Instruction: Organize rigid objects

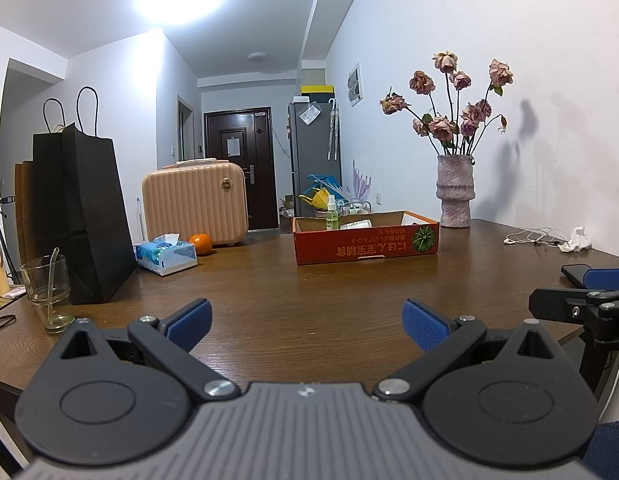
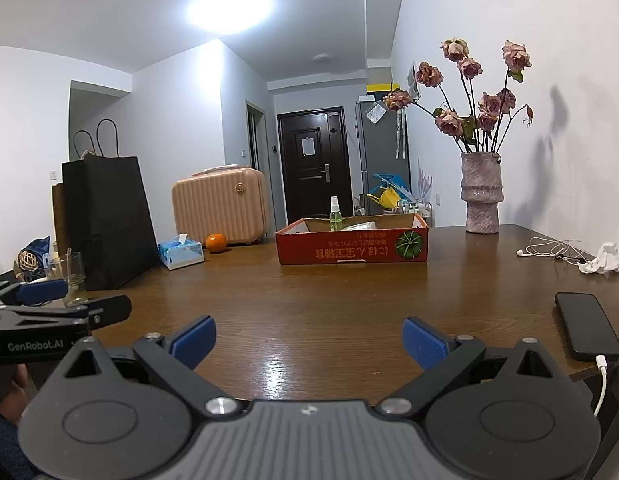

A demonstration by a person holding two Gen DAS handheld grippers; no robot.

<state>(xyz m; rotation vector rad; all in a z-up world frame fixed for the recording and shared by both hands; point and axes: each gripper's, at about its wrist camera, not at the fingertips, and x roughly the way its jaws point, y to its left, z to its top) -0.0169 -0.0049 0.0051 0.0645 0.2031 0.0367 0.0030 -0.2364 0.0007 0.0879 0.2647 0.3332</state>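
Observation:
My left gripper (image 1: 307, 326) is open and empty, low over the near edge of the brown table (image 1: 309, 288). My right gripper (image 2: 309, 342) is open and empty too, beside it on the right. A red cardboard box (image 1: 365, 242) stands at the far middle of the table, also in the right wrist view (image 2: 351, 248), with a green spray bottle (image 1: 331, 213) and a white item inside. An orange (image 1: 200, 243), a tissue pack (image 1: 166, 257), a glass (image 1: 47, 292) and a black phone (image 2: 587, 326) lie around on the table.
A black paper bag (image 1: 83, 216) stands at the left. A pink vase with dried roses (image 1: 455, 190) stands at the far right by the wall. White earphones (image 2: 549, 251) and crumpled tissue (image 2: 603, 264) lie at the right. A pink suitcase (image 1: 195, 202) is beyond the table.

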